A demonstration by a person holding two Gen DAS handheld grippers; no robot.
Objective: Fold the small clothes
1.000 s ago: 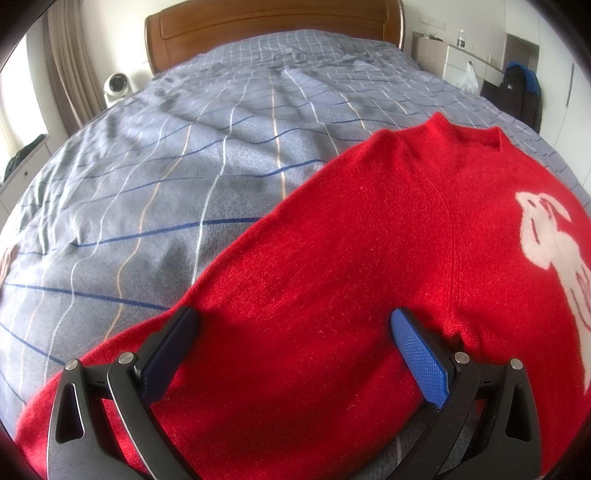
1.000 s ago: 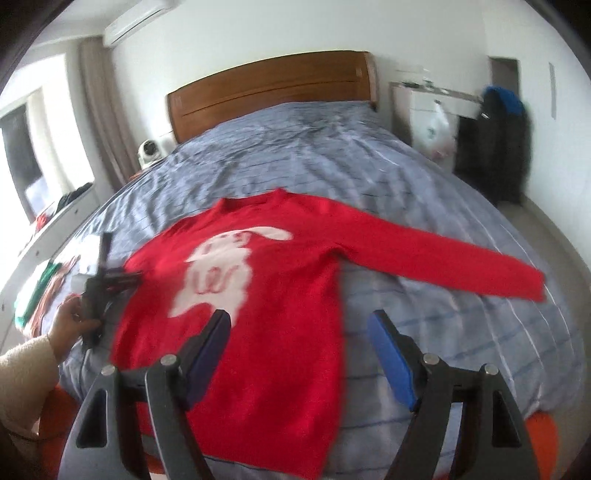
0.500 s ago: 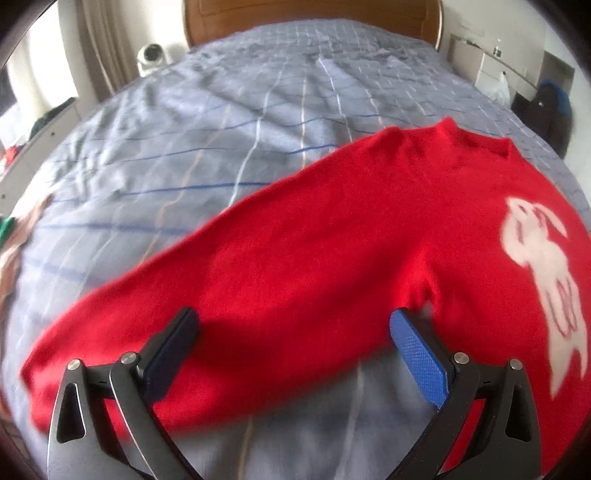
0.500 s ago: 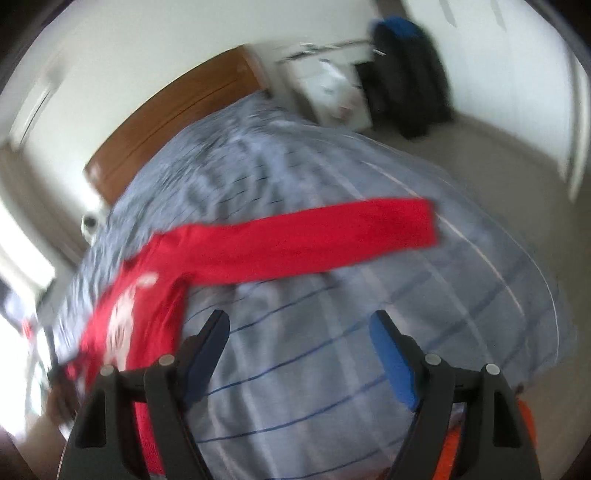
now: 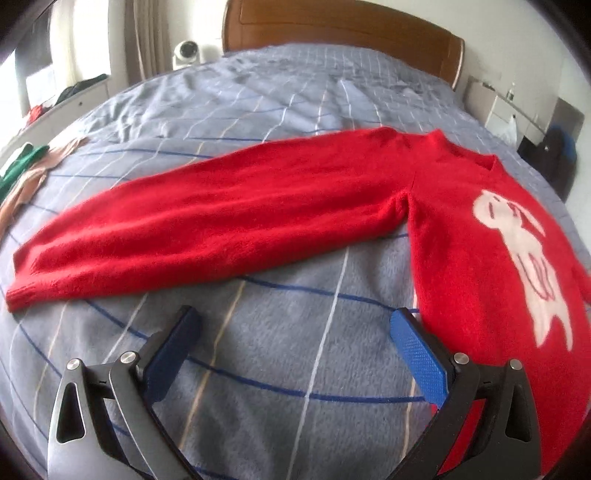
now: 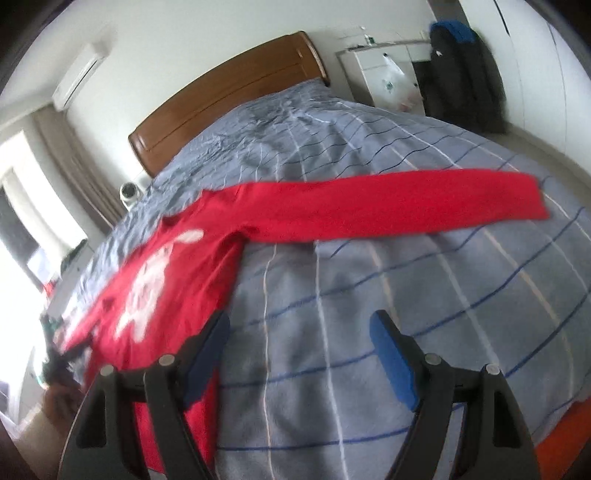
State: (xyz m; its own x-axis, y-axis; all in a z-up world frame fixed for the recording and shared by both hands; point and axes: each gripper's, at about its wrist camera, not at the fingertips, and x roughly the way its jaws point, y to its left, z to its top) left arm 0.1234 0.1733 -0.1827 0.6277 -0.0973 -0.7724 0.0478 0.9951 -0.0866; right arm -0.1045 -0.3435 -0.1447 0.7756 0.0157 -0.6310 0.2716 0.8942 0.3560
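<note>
While both claws stand wide apart with nothing between their blue pads, the left claw hovers over bare grey-blue checked bed cover, and the right claw does the same above the cover further along the bed. Just beside the left claw's right finger lies the body of the red knitted sweater with a white animal figure on its front, its edge running up past that pad without being gripped. Ahead of the left claw, one sleeve stretches flat across the cover, its cuff beyond the left finger. By the right claw, the sweater's hem lies behind its left finger, while the other sleeve reaches across the cover ahead, well apart from the pads, ending in a cuff off to the right. Farther on, past the sweater's neck, the cover runs up to a brown wooden headboard.
</note>
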